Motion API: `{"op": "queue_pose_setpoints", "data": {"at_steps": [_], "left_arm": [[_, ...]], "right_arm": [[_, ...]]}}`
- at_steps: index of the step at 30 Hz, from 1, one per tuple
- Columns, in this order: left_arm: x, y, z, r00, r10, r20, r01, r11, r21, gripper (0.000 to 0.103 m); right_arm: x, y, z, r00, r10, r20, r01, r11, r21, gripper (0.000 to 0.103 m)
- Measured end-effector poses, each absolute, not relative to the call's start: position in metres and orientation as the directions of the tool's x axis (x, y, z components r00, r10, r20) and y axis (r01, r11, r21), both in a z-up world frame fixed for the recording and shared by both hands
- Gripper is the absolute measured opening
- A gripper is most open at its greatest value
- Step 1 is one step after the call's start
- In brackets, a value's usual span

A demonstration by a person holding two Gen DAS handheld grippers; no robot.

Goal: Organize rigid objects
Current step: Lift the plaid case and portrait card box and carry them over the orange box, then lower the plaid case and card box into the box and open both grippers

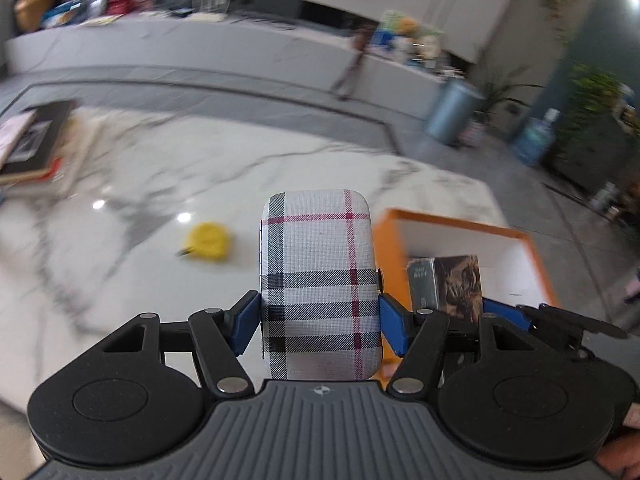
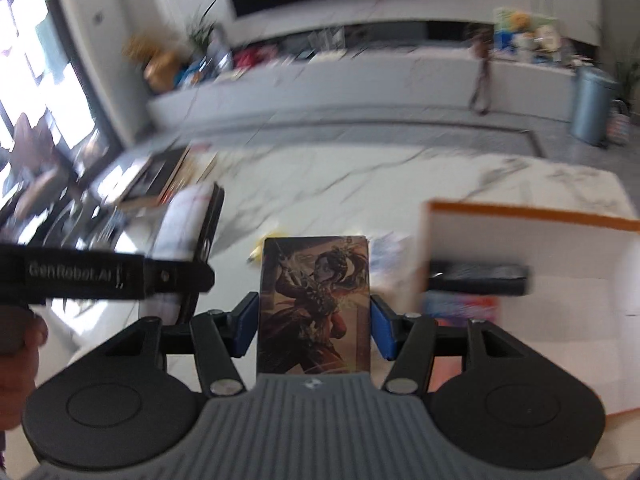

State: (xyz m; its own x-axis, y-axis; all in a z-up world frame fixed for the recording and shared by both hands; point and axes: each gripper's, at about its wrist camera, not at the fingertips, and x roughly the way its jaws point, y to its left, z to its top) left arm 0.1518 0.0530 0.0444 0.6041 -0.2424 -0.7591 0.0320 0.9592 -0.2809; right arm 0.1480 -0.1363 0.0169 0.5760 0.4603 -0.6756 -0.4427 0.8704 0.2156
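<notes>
Left gripper (image 1: 320, 320) pinching a plaid hard case (image 1: 319, 280), raised above the marble table (image 1: 140, 184), just left of the orange-rimmed box (image 1: 472, 236). Right gripper (image 2: 314, 326) clamped on an illustrated card box (image 2: 315, 304), beside that box's near wall. Yellow tape measure (image 1: 207, 241) lying farther left.

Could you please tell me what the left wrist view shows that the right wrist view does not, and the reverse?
Only the left wrist view shows the plaid case's patterned face and the yellow tape measure clearly. Only the right wrist view shows the illustrated card box's front, the windows, and a dark flat item in the orange box. Both show the marble table, orange box and grey bin.
</notes>
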Motion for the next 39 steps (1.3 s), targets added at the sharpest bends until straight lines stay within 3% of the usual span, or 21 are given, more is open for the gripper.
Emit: {"op": "queue_pose_setpoints", "data": {"at_steps": [8, 15, 22, 28, 33, 39], "left_arm": [[0.188, -0.068, 0.045, 0.511, -0.412, -0.754, 0.225, 0.911, -0.345, 0.072], [0.226, -0.152, -0.007, 0.374, -0.421, -0.827, 0.255, 0.904, -0.345, 0.072], [0.249, -0.176, -0.064, 0.261, -0.391, -0.883, 0.174, 0.918, -0.355, 0.072], [0.251, -0.170, -0.082, 0.237, -0.355, -0.904, 0.130, 0.934, -0.332, 0.072], [0.243, -0.164, -0.088, 0.243, -0.340, -0.909, 0.152, 0.938, -0.310, 0.072], [0.238, -0.174, -0.090, 0.276, -0.261, -0.925, 0.227, 0.953, -0.201, 0.073]], "right_arm": [[0.169, -0.256, 0.025, 0.640, 0.318, -0.699, -0.253, 0.947, 0.198, 0.059], [0.205, -0.320, -0.007, 0.594, 0.204, -0.778, -0.119, 0.979, 0.166, 0.059], [0.231, -0.338, -0.051, 0.487, 0.185, -0.854, -0.157, 0.980, 0.124, 0.059], [0.246, -0.342, -0.073, 0.424, 0.172, -0.889, -0.229, 0.970, 0.079, 0.059], [0.256, -0.345, -0.071, 0.392, 0.216, -0.894, -0.247, 0.961, 0.124, 0.059], [0.258, -0.341, -0.072, 0.330, 0.243, -0.912, -0.301, 0.943, 0.142, 0.059]]}}
